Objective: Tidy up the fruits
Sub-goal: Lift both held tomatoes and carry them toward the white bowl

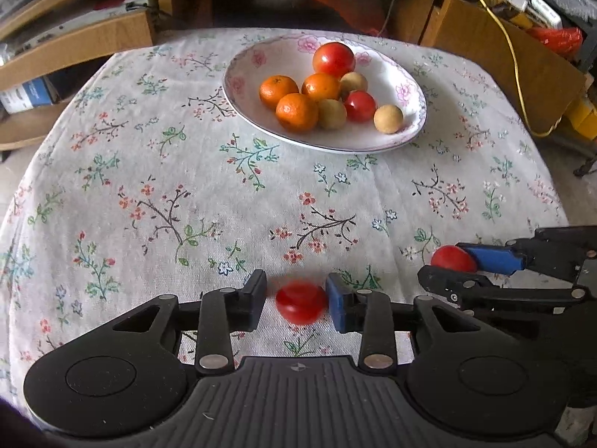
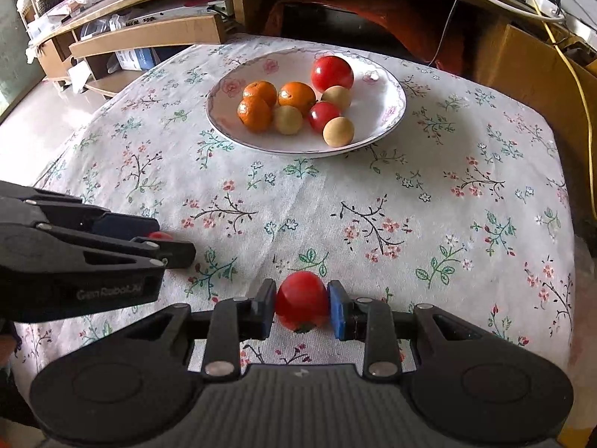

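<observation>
A white floral plate (image 1: 261, 52) (image 2: 380, 86) at the far middle of the table holds three oranges (image 1: 296, 111), a large tomato (image 1: 333, 59), a small tomato (image 1: 359, 105) and three tan round fruits (image 1: 388, 118). Near the front edge a blurred red tomato (image 1: 300, 302) lies between the fingers of my left gripper (image 1: 296, 291) (image 2: 168, 237). It touches the blue pad, with a small gap at the black pad. My right gripper (image 2: 302, 291) (image 1: 444, 261) is shut on another red tomato (image 2: 300, 304) (image 1: 453, 258), just right of the left one.
A flowered tablecloth (image 1: 168, 171) covers the table, which drops away at its left and right edges. Wooden shelving (image 1: 74, 37) stands behind on the left. A cardboard box (image 1: 503, 56) and a yellow cable (image 1: 516, 63) are at the back right.
</observation>
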Motion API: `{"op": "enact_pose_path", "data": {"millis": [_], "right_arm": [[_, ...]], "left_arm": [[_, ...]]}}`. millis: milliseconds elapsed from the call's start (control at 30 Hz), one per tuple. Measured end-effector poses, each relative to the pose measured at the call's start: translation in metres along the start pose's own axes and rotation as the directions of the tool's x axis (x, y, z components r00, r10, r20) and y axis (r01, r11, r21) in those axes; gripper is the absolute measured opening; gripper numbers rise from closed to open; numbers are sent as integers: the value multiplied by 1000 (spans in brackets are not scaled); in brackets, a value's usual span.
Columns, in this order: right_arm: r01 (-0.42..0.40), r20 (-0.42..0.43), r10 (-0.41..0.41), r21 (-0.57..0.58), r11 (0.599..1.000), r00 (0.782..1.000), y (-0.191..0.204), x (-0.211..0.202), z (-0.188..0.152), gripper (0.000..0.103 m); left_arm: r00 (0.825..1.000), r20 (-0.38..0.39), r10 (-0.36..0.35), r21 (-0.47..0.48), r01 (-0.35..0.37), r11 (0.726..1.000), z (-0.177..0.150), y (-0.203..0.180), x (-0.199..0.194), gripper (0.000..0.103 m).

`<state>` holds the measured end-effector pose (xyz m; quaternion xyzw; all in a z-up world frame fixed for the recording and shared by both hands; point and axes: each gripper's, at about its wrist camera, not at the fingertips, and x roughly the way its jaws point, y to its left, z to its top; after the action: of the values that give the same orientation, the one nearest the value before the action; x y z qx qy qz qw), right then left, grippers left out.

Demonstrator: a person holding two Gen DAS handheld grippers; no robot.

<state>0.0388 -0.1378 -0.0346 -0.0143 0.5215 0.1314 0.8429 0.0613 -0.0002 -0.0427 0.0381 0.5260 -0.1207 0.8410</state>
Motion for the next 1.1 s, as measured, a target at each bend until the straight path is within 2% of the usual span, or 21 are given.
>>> {"op": "enact_pose_path", "data": {"millis": [100,200,533,867,1100], "right_arm": [[17,-7,-17,-30,999,1000,5,-2,-4,30],[19,-8,-19,-36,999,1000,7,-5,-8,30],[12,41,-12,-13,1000,999,11,-32,-19,30],[-13,113,10,21,1000,993,10,-56,-17,30],[-5,142,-2,48,999,990,1,-66,-19,30]], "left_arm": [[1000,-2,26,23,-26,999,-4,-4,-2,42],[999,-13,32,26,-32,999,-6,-6,-5,35],[999,31,35,44,-37,998,-11,-10,-36,35],[994,88,71,53,-76,996,-7,-15,-68,35],[992,104,78,85,-87,993,-7,-26,-76,35]]}}
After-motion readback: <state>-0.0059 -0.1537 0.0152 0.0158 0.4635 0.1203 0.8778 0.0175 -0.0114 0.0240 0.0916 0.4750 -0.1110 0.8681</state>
